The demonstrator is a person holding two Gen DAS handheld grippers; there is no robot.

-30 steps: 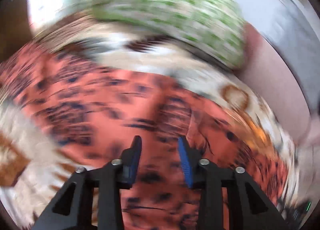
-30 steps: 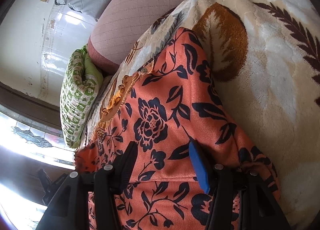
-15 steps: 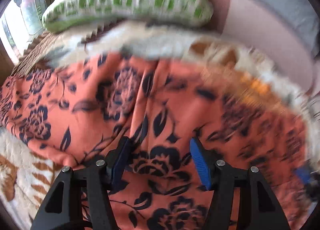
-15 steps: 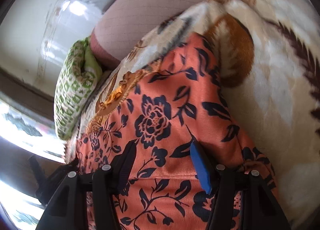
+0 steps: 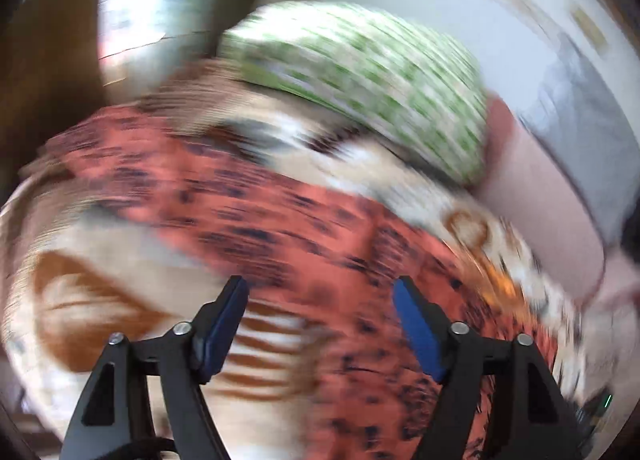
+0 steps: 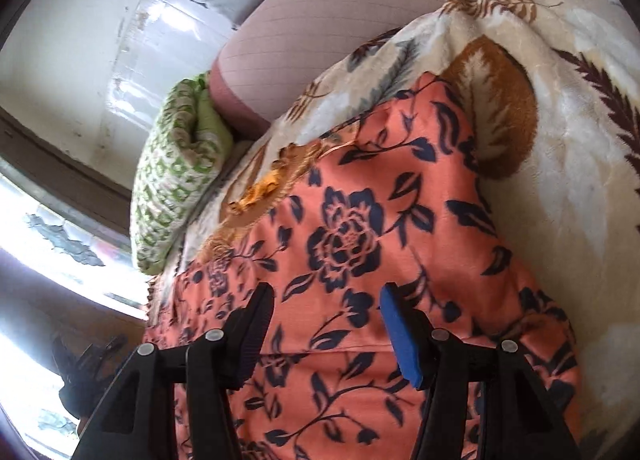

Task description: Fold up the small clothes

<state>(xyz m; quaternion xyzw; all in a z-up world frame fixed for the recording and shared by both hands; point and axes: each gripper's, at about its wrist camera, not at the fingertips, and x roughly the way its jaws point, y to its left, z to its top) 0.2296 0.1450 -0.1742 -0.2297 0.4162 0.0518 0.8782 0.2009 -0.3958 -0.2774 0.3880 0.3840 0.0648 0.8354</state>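
Observation:
An orange garment with dark blue flowers (image 6: 360, 244) lies spread on a cream leaf-patterned blanket (image 6: 580, 140). My right gripper (image 6: 326, 300) hovers over its near part with the jaws apart and no cloth pinched between them. The left wrist view is smeared by motion. There the same garment (image 5: 320, 228) runs from upper left to lower right. My left gripper (image 5: 320, 300) is over its near edge, its jaws opening wide with nothing between them. The left finger is above bare blanket (image 5: 100, 300) and the right finger above the orange cloth.
A green and white patterned pillow (image 6: 172, 188) lies at the far end of the bed, also blurred in the left wrist view (image 5: 380, 72). Beside it is a bare pink mattress (image 6: 320, 32), then a white wall and a bright window at the left.
The left gripper's jaws have spread much wider and its view has swung, so the blanket now shows under its left finger. The right gripper has kept its place and opening, with a slight roll.

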